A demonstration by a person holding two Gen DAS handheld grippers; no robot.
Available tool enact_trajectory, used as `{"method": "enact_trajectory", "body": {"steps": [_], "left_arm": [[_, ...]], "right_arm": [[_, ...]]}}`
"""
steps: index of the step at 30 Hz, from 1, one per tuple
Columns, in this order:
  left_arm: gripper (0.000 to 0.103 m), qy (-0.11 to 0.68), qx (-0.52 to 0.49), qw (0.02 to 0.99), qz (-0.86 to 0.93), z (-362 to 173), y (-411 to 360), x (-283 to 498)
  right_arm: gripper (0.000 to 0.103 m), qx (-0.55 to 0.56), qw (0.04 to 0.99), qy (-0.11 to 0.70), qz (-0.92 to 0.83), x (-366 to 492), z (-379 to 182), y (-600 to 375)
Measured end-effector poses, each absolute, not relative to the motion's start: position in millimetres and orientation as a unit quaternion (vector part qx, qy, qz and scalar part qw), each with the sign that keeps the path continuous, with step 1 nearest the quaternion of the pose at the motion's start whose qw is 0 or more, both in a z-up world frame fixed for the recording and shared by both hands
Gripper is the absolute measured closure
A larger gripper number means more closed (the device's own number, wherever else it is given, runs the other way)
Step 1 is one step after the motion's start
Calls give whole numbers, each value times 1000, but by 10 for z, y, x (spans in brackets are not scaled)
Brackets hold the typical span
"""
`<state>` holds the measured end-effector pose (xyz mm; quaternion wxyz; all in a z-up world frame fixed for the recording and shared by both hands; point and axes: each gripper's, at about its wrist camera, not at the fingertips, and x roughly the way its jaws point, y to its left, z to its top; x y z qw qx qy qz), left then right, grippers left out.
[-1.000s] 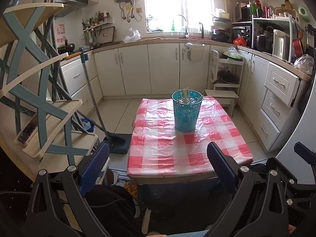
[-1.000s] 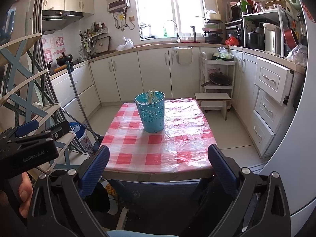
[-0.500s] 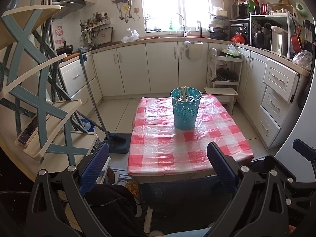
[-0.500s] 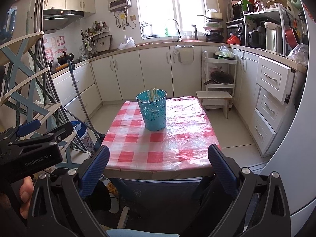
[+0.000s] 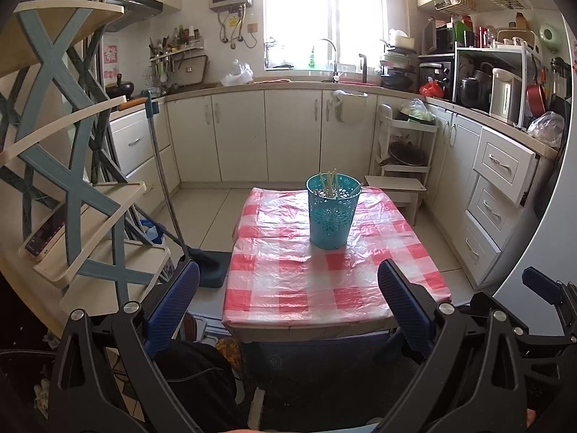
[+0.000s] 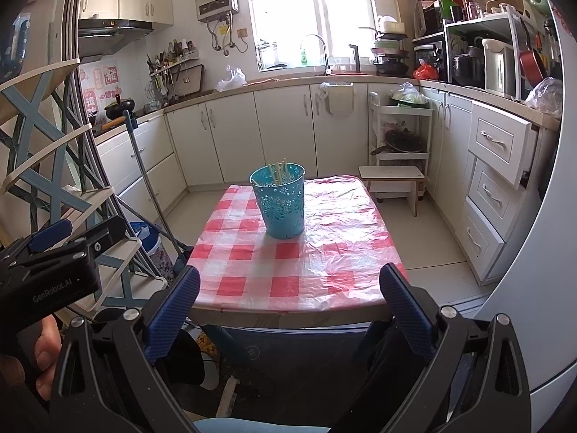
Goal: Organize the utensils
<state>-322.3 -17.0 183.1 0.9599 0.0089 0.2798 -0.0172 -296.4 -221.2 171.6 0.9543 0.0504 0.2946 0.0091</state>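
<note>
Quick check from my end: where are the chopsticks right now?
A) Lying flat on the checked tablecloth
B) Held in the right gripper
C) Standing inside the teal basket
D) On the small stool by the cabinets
C: the chopsticks stick up out of the teal basket on the checked tablecloth, and the right gripper is open and holds nothing.

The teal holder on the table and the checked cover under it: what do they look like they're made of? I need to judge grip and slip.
The teal holder looks like rigid moulded plastic, matte, with pierced flower cutouts in its wall. The checked cover looks like thin glossy plastic film: it wrinkles and throws glare, so it is probably slippery. The sticks inside are pale, perhaps bamboo or plastic; too small to tell.
</note>
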Motion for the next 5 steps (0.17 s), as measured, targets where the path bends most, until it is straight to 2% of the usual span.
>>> {"method": "enact_trajectory", "body": {"steps": [5], "left_arm": [[8, 284, 17, 958, -18, 1807, -191, -3210]], "right_arm": [[8, 48, 954, 296, 10, -2968, 1710, -2199]]}}
